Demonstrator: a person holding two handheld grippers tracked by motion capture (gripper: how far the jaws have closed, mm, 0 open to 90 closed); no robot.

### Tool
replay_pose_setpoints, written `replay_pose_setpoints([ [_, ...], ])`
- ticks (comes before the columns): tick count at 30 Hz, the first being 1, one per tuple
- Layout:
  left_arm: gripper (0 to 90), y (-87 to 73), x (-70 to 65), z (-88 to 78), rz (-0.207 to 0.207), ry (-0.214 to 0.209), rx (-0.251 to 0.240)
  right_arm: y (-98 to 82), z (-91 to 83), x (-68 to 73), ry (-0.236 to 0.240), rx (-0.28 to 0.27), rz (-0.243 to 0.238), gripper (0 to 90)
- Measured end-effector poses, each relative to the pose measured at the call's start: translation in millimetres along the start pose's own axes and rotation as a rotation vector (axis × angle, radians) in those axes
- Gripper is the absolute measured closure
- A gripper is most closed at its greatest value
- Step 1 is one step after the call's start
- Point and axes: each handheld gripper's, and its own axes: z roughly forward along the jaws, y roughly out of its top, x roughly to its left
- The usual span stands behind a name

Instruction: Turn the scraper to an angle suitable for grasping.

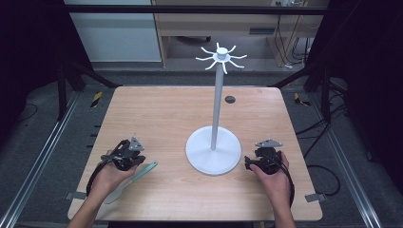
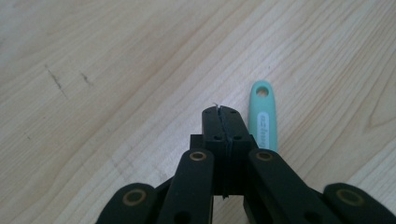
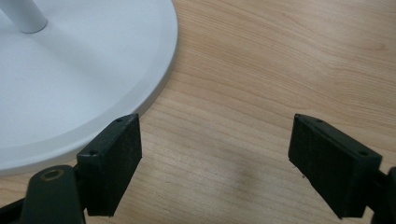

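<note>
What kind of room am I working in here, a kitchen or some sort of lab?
Probably a lab or test rig, not a kitchen: a bare wooden table stands inside a dark metal frame, floor rails run alongside, and loose cables trail across the grey floor.

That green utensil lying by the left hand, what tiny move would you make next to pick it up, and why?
Probably open the left gripper first. Its jaws are pressed shut on nothing, and the green utensil lies flat on the table just beside them, ungrasped. Shut jaws cannot straddle the handle. The white hook stand waits nearby, and the handle has a hanging hole, so hanging seems the likely goal.
</note>
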Motion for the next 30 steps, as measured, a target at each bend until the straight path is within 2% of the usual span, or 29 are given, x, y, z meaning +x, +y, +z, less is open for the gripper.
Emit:
replay_pose_setpoints([
  [11,90.0,4.4,-8.9,9.0,0.027,-0.022,0.018,0.1,2.2,1.2,0.011,0.009,-0.005,17.6],
  [14,90.0,4.7,-9.2,9.5,0.029,-0.014,0.015,0.1,2.0,1.3,0.011,0.009,-0.01,17.5],
  [23,90.0,4.1,-10.4,15.7,0.04,-0.029,0.042,0.1,2.7,2.0,0.015,0.015,-0.008,17.5],
  [26,90.0,4.2,-10.0,16.2,0.043,-0.019,0.041,0.0,2.8,2.2,0.016,0.017,-0.01,17.5],
  [30,90.0,4.2,-10.2,17.4,0.043,-0.026,0.052,0.1,3.4,3.1,0.02,0.02,-0.013,17.5],
])
